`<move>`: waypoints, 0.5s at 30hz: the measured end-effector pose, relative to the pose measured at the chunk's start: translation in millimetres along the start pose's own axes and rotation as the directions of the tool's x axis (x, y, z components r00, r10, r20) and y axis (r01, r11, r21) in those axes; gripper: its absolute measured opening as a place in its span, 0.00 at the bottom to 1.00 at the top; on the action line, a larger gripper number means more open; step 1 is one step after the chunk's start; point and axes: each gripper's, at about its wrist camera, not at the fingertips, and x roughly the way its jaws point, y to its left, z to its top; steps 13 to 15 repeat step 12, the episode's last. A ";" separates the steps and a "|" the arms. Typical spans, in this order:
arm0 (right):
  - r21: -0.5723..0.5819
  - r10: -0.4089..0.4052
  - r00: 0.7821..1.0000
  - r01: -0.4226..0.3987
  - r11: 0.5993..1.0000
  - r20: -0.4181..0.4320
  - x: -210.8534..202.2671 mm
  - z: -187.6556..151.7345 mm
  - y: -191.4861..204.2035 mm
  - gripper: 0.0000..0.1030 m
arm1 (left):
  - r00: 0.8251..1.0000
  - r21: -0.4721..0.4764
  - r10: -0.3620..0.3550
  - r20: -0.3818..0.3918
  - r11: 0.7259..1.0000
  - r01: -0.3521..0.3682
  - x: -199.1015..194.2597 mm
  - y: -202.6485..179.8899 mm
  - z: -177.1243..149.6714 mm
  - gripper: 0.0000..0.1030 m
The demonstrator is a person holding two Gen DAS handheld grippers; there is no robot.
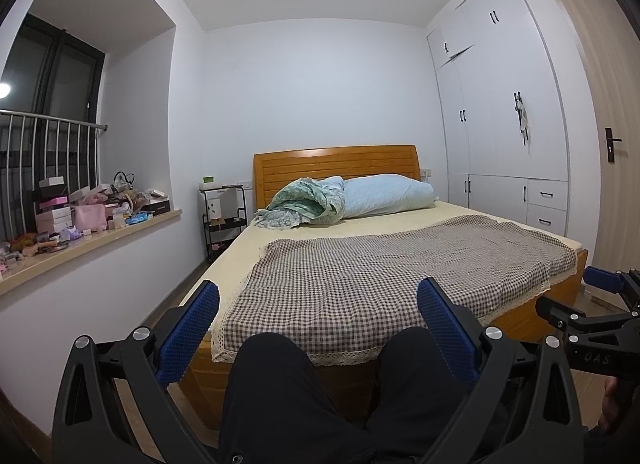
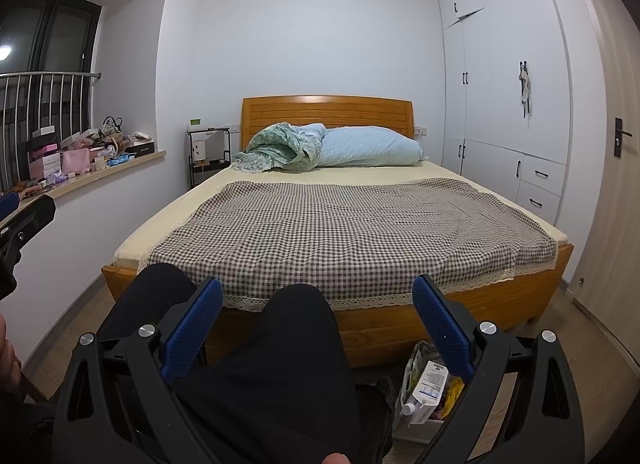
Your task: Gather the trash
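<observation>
Two empty gaping grippers, left gripper, right gripper, one bed

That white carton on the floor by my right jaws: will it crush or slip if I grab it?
The carton looks like thin printed card, so probably light and likely to dent under a hard squeeze. It lies tilted among other trash, so it may shift when touched. Its flat faces should suit the ribbed pads; slipping seems unlikely.
</observation>
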 end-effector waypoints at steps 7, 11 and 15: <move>0.002 -0.005 1.000 0.005 1.000 0.000 0.8 -0.2 -3.1 0.89 | 1.000 -0.007 -0.016 -0.012 1.000 0.016 2.8 1.9 0.0 0.93; 0.022 -0.028 1.000 0.028 0.999 0.008 6.3 3.3 -11.5 0.89 | 0.999 -0.007 -0.014 -0.029 1.000 0.014 15.3 7.7 1.1 0.93; 0.030 -0.034 0.999 0.034 0.999 0.018 9.1 6.2 -14.5 0.89 | 0.999 -0.001 -0.003 -0.032 1.000 0.003 20.9 9.4 3.4 0.93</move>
